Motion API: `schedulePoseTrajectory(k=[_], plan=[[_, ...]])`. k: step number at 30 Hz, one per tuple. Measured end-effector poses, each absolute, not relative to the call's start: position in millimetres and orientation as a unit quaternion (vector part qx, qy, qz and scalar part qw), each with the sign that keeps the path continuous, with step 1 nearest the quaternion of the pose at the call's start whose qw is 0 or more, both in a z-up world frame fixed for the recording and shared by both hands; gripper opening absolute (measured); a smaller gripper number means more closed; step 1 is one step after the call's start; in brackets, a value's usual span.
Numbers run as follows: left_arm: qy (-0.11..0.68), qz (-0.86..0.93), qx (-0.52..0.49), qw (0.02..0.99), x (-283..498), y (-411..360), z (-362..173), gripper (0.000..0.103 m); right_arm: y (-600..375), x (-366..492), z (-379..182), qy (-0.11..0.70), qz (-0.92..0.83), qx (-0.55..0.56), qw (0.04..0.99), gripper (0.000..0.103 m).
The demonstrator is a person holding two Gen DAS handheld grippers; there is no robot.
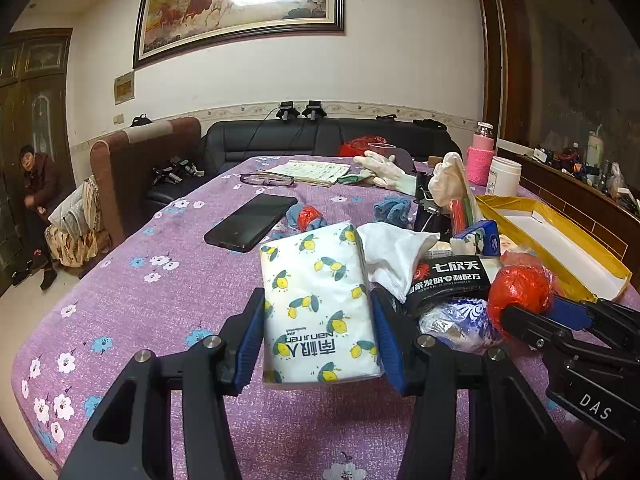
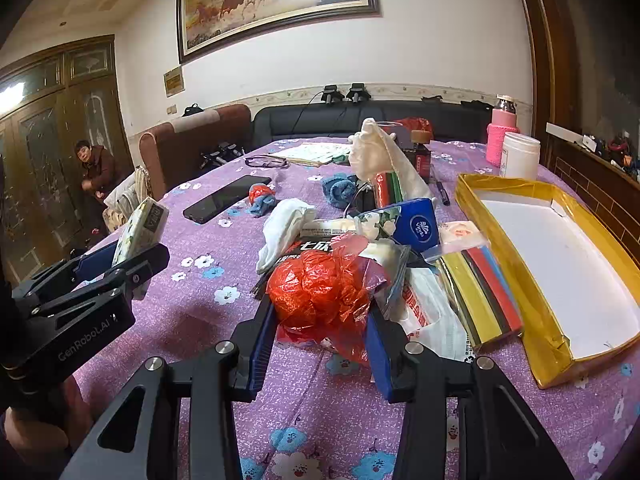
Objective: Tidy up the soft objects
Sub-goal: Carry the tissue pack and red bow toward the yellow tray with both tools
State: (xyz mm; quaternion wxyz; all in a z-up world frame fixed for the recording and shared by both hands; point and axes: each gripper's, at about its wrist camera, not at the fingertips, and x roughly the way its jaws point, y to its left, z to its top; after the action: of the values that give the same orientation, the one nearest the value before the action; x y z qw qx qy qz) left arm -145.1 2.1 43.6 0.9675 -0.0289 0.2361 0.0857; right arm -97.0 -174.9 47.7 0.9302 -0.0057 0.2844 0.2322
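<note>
My left gripper (image 1: pixel 318 332) is shut on a white tissue pack with lemon prints (image 1: pixel 316 308), held just above the purple cloth; it also shows in the right wrist view (image 2: pixel 140 228). My right gripper (image 2: pixel 320 336) is shut on a crumpled red plastic bag (image 2: pixel 316 284), which also shows in the left wrist view (image 1: pixel 520 288). A pile of soft things lies behind: a white cloth (image 2: pixel 284 228), a blue tissue pack (image 2: pixel 416 224), a black packet (image 1: pixel 448 276), blue cloths (image 2: pixel 340 188) and a white glove (image 2: pixel 380 156).
A gold-edged open box (image 2: pixel 560 264) with a white floor lies at the right. A phone (image 1: pixel 252 222), glasses (image 1: pixel 266 179), papers (image 1: pixel 308 170), a white jar (image 2: pixel 520 156) and a pink bottle (image 2: pixel 500 136) stand on the table (image 1: pixel 140 300). A person (image 1: pixel 34 184) sits far left.
</note>
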Motion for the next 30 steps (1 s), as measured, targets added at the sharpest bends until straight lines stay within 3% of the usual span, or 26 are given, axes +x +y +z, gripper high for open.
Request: schedulePoseTrajectory(k=[30], plan=[[0.230,0.075,-0.039,0.969,-149,-3,53,0.051,-207,-96,68,0.279,0.218,0.042,0.934,0.046]])
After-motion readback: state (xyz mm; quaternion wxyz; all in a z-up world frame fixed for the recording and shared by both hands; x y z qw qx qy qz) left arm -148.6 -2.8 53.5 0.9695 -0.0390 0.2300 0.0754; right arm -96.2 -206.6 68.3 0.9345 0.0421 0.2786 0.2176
